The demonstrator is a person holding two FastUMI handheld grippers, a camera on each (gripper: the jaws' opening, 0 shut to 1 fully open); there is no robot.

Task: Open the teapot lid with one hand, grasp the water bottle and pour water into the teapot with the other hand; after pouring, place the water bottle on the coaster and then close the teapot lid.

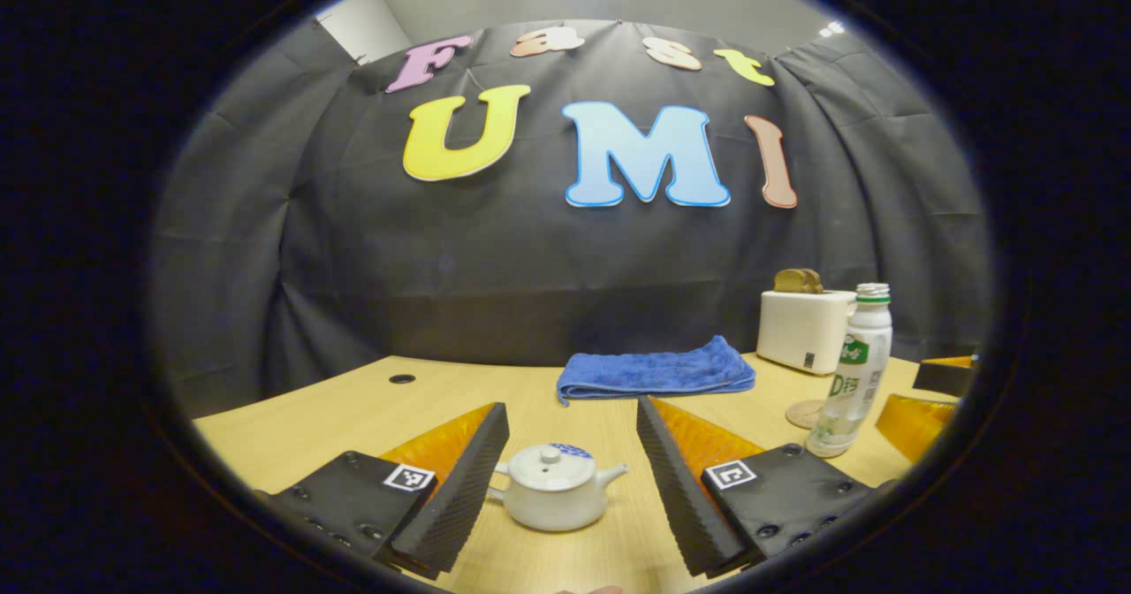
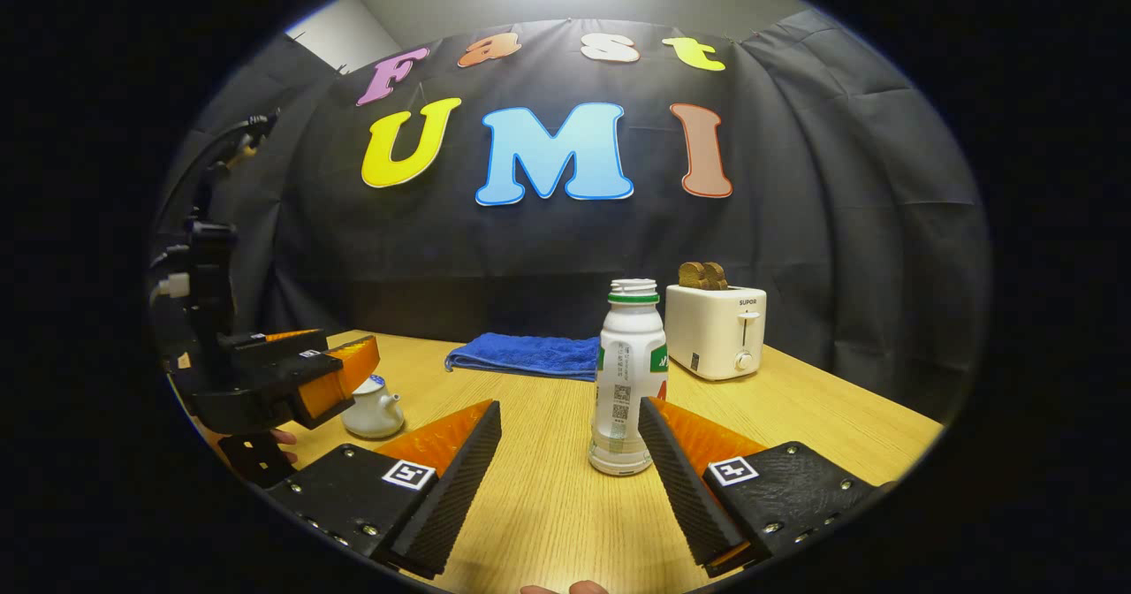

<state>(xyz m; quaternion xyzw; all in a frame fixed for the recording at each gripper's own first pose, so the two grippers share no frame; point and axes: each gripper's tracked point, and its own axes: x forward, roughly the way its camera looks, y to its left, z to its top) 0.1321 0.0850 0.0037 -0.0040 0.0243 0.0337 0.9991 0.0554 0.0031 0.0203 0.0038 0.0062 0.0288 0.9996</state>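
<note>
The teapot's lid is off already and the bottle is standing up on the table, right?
Not quite. The bottle does stand upright on the table, but the lid is still on the teapot. The left gripper view shows it sitting closed between the open left tool.

Left claw [image 1: 573, 479] open, straddling lidded teapot [image 1: 555, 488]; water bottle [image 1: 853, 373] upright right.

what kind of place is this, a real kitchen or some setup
Probably a staged recording booth, not a real kitchen: black cloth walls in a wooden table set with a teapot, water bottle and toaster.
</note>
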